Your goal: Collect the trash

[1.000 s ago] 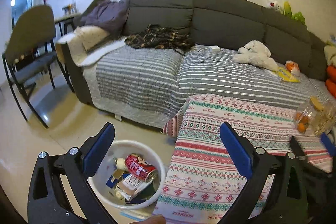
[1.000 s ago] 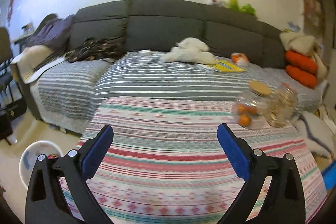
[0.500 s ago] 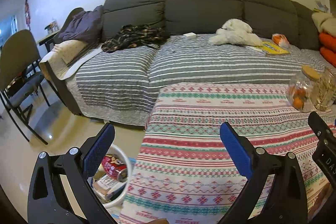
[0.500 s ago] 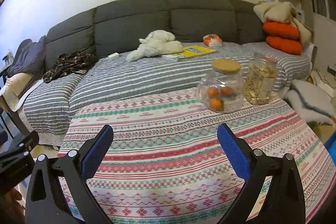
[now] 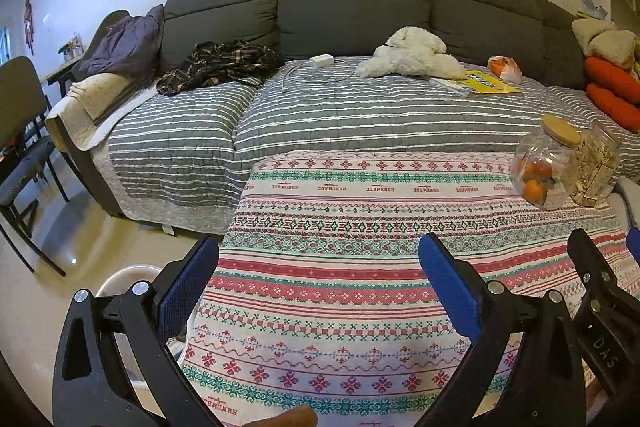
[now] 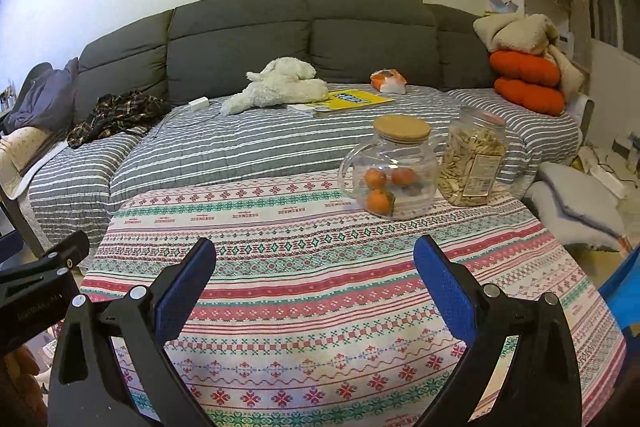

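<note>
My left gripper [image 5: 320, 279] is open and empty above the near left part of the table's patterned cloth [image 5: 360, 227]. My right gripper [image 6: 314, 275] is open and empty above the middle of the cloth [image 6: 320, 247]. Only the rim of the white trash bin [image 5: 124, 277] shows on the floor left of the table, mostly hidden behind my left finger; its contents are out of sight. The right gripper's body [image 5: 600, 307] shows at the right edge of the left wrist view. No loose trash shows on the cloth.
A glass jar of oranges with a wooden lid [image 6: 390, 171] and a jar of snacks [image 6: 474, 163] stand at the table's far right. Behind is a grey sofa [image 6: 280, 35] with a white plush toy [image 6: 280, 87], yellow book [image 6: 352, 99] and orange packet [image 6: 387, 79]. A chair [image 5: 20, 147] stands left.
Both grippers swung from the bin side toward the right, over the table. The bin with the red can slid out of view behind my left finger. Both stayed open.
</note>
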`<state>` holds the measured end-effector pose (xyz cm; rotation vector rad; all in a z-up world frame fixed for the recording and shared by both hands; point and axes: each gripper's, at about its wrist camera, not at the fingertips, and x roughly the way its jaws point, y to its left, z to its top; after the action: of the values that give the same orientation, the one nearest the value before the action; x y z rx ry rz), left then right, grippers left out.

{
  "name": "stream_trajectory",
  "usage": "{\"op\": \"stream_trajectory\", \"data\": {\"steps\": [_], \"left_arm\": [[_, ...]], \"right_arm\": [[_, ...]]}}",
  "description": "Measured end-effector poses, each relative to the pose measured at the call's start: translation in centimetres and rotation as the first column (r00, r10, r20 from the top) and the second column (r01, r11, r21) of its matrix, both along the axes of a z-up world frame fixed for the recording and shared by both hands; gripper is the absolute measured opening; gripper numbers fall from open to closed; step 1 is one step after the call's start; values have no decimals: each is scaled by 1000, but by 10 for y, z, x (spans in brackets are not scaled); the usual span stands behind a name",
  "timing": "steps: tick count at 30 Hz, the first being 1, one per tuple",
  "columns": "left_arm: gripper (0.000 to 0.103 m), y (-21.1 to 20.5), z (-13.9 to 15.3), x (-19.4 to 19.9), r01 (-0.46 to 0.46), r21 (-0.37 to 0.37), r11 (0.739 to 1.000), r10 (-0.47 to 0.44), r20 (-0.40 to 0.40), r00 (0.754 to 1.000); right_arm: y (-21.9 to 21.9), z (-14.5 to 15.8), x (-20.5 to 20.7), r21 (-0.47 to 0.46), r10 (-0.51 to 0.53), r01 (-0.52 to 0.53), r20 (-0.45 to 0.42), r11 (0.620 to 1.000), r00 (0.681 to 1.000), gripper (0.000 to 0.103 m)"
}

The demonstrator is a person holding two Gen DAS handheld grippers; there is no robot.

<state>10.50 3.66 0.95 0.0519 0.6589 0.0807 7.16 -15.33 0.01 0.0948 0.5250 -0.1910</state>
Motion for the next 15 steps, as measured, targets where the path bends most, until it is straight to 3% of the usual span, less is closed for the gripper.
{"op": "stream_trajectory", "data": {"steps": [15], "left_arm": [[96, 0, 0, 0, 9, -13, 1000, -9, -21, 1000]], "right_arm": [[-1, -4, 1, 6, -4, 4, -10, 1000, 1000, 96]]}}
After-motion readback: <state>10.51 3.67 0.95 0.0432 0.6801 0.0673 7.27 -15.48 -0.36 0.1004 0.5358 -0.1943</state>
